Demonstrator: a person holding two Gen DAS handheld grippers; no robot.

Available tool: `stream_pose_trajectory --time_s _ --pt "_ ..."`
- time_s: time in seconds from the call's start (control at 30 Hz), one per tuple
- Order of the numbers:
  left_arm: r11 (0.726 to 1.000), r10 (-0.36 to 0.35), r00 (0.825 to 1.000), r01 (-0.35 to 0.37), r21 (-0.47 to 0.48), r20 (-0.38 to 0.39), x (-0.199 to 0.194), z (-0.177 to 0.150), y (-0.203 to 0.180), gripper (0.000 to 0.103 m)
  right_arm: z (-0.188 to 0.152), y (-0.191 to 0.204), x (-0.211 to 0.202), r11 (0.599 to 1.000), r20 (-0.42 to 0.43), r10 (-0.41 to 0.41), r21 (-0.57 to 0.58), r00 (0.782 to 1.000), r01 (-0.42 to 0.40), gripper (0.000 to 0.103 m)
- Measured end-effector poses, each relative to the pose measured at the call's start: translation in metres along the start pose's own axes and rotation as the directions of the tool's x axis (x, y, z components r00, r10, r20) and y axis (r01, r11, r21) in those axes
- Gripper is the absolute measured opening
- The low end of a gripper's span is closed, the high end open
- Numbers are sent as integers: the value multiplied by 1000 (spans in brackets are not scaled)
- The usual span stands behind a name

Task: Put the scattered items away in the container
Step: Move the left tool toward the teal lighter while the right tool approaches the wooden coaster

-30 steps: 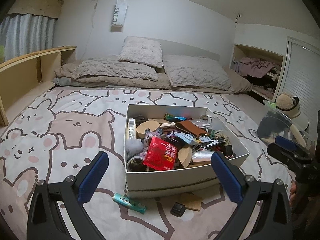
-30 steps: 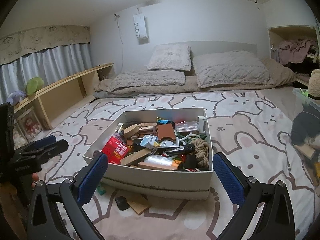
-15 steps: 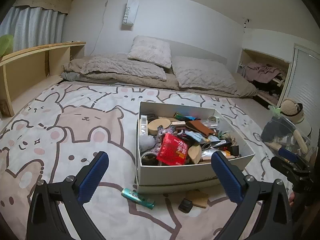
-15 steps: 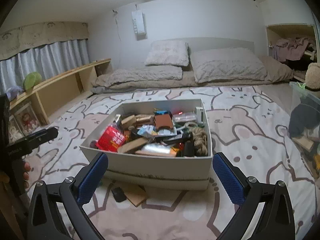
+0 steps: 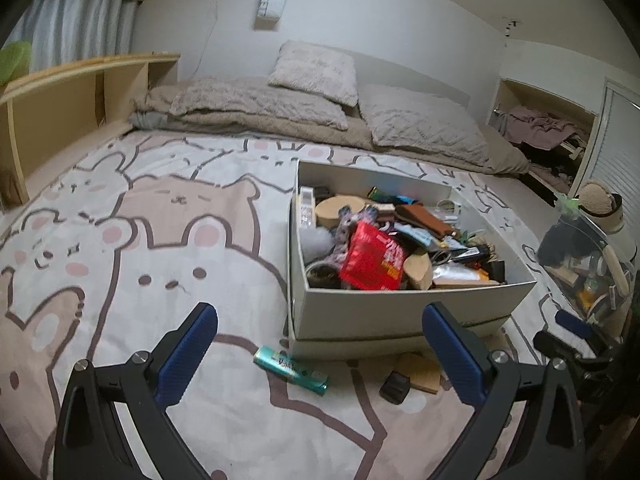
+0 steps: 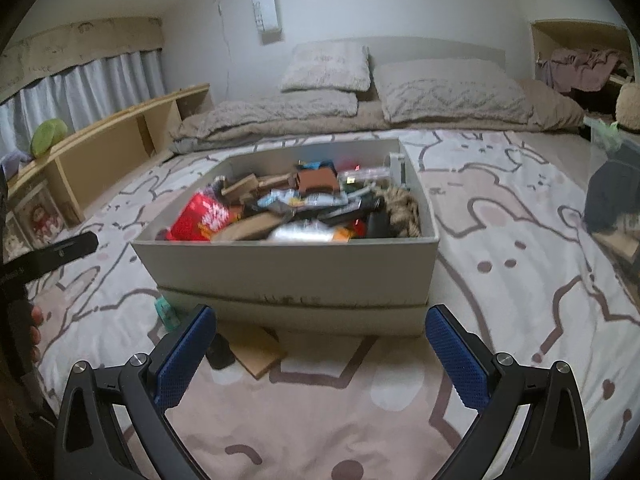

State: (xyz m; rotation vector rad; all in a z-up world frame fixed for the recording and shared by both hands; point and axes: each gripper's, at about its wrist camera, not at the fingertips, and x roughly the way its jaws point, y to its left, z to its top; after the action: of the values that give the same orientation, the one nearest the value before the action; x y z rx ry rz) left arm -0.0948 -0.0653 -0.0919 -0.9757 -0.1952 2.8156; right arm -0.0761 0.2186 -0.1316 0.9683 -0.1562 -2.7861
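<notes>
Three strays left on the bed, just near of the full box.

Both grippers hang empty, fingers wide. The teal tube lies ahead of the left gripper, its long axis running left-right; the wooden block and small black piece sit nearer the right gripper's left finger.

The bedspread is pale pink and white, printed with cartoon bears and rabbits in brown outlines. On it sits a grey-white box; inside, a red packet with white lettering stands out beside a brown pouch. In front lie a teal tube, a tan wooden block and a small black thing. The pillows are beige. Both pairs of black fingers carry blue pads.
</notes>
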Motion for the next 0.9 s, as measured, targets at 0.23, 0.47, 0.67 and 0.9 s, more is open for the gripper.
stream_pose_trajectory --time_s 0.23,0.47,0.67,0.9 --pt "1000 1 999 -2 -25 -48 12 -9 12 103 -19 9 23 998 -75 -31 -53 997 27 103" --pt "999 39 996 -36 31 -84 25 -23 18 103 -33 17 46 996 -152 -59 -81 987 47 103" --pt "997 55 990 -46 66 -129 40 -35 21 103 -42 31 60 984 -192 -103 -166 976 72 103" --pt "997 47 983 -35 67 -178 54 -44 19 103 -51 40 76 965 -229 -177 -230 957 124 103"
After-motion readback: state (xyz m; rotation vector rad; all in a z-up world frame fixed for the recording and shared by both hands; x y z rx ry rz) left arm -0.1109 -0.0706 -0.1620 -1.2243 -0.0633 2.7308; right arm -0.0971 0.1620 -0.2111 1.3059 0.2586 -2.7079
